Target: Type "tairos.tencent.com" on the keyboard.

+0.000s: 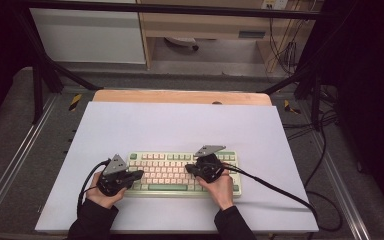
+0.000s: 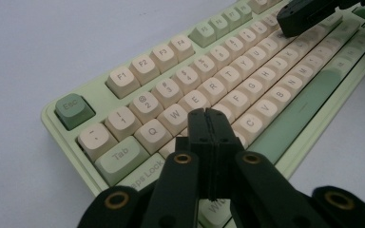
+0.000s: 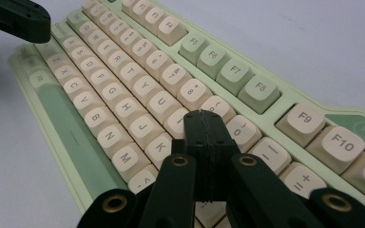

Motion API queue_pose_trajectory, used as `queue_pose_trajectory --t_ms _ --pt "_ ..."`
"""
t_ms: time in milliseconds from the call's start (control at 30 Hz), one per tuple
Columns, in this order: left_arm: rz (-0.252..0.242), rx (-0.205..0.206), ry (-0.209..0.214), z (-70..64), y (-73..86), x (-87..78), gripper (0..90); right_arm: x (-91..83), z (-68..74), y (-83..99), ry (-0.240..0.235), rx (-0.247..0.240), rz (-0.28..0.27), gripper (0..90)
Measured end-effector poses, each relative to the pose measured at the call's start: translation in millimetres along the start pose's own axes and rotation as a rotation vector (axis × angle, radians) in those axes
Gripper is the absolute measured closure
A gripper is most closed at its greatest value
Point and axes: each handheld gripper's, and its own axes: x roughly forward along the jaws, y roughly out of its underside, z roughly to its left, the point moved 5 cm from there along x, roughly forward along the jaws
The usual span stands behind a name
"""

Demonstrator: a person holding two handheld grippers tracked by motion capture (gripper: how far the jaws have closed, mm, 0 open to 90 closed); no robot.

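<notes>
The left gripper (image 2: 212,116) and right gripper (image 3: 203,118), jaws pressed together, hovered over the keyboard (image 1: 182,172); each keypress wanted a straight, light descent.

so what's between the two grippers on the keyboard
In the high view, only cream keys of the keyboard lie between the left gripper and the right gripper; both are shut over the keys.
</notes>
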Motion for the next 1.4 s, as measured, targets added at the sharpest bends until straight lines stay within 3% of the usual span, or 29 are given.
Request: queue_pose_trajectory --t_ms 833,1067,1400 --pt "0.0 0.0 0.0 0.7 0.2 0.2 89.8 4.2 0.5 2.4 0.001 -0.001 0.003 90.0" --pt "-0.001 0.001 0.001 0.6 0.1 -0.1 89.8 -6.6 2.0 -3.5 -0.012 -0.005 -0.03 90.0" --pt "-0.006 0.001 0.001 0.4 -0.8 -1.4 89.7 -26.1 4.4 -5.4 -0.013 -0.026 -0.034 90.0"
